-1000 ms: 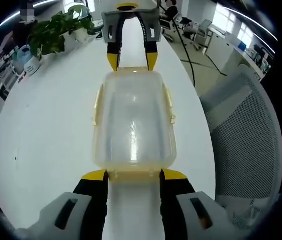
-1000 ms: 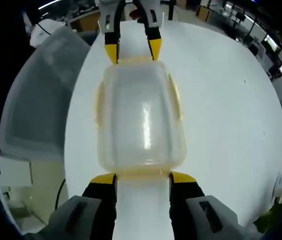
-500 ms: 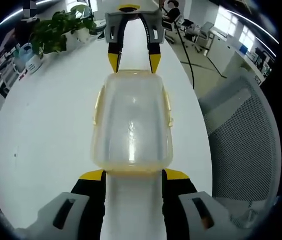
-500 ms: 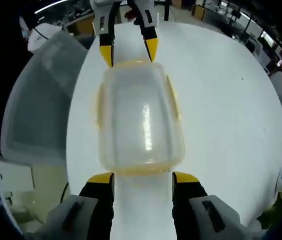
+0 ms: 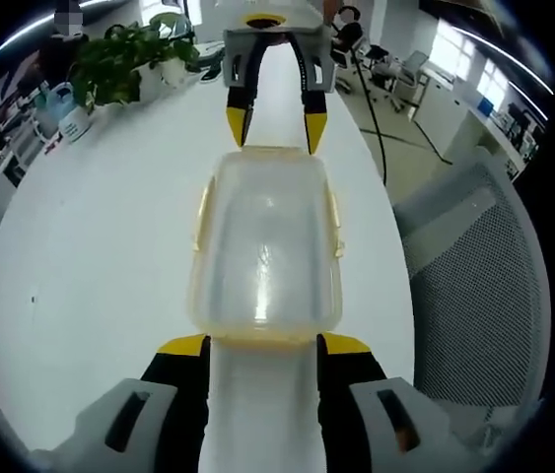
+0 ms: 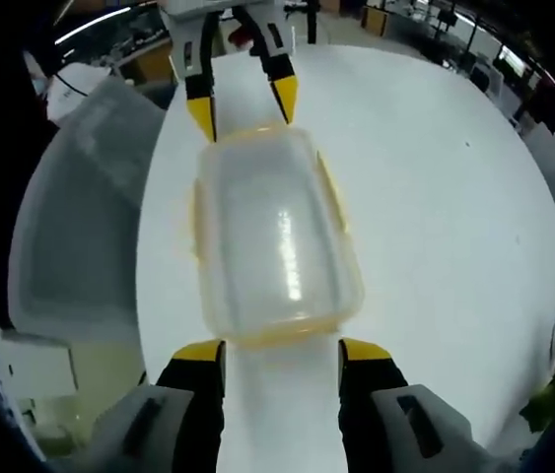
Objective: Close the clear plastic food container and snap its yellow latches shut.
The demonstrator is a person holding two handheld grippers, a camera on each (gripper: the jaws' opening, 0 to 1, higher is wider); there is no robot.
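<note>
The clear plastic container lies on the white table with its lid on and yellow latches along its long sides. My left gripper is open, its yellow tips flanking the container's near end. My right gripper is open at the far end, its tips just short of the rim. In the right gripper view the container lies a little askew. There the right gripper stands open at the near end, and the left gripper is open beyond the far end.
Potted plants and bottles stand at the table's far left. A grey mesh chair sits past the right edge, and it shows as the chair in the right gripper view. A cable runs across the floor.
Both grippers have drawn back a little from the container's ends and stay open. In the right gripper view the container now sits slightly turned.
</note>
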